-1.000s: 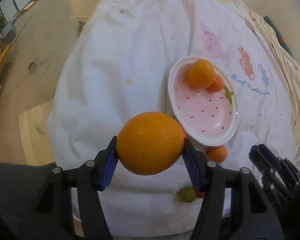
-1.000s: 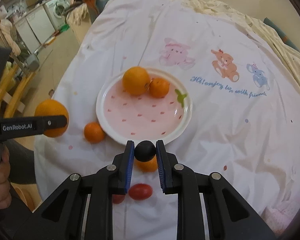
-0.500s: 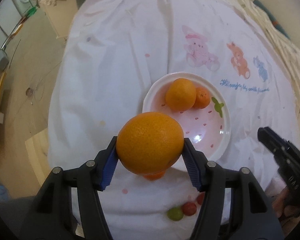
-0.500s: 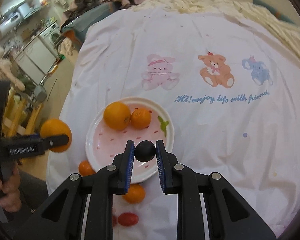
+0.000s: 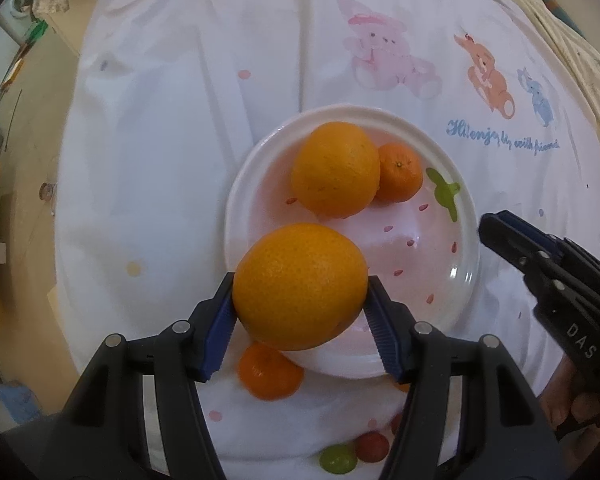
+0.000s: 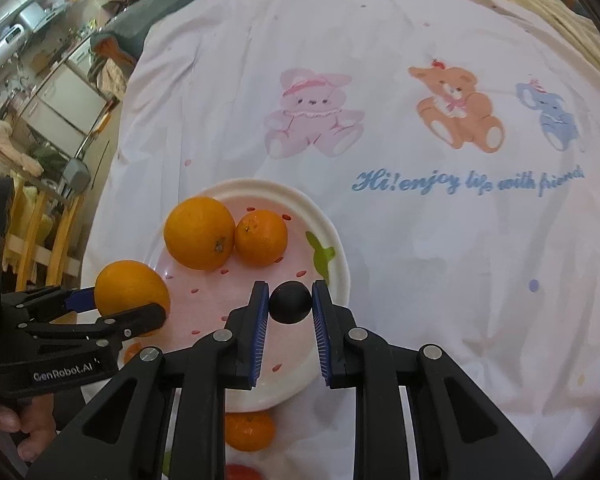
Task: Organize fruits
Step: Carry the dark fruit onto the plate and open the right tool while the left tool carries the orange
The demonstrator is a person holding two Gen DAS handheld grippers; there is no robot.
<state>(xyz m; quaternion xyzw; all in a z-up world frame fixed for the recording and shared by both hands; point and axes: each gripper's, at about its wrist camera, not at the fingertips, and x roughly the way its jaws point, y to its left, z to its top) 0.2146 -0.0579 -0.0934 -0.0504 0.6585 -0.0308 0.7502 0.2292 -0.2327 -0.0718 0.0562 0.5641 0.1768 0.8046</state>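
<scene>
Plate (image 5: pixel 466 280) ahead of my left hand-held gripper (image 5: pixel 300 312) holds one orange (image 5: pixel 336 170) and a mandarin (image 5: pixel 400 178). Left clamps a second orange (image 5: pixel 300 286) over its near rim. Right hand-held gripper (image 6: pixel 290 312) pinches a dark round fruit (image 6: pixel 290 302). Mandarin (image 5: pixel 270 372), red and green bits left on the cloth.

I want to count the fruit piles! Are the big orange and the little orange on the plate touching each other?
Touching. In the right wrist view the big orange and little orange on the plate press side by side, no gap between.

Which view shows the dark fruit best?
Right wrist: the dark fruit sits in full view between the right gripper's pads, over the plate. The left wrist view shows only that gripper's side; the fruit is hidden.
</scene>
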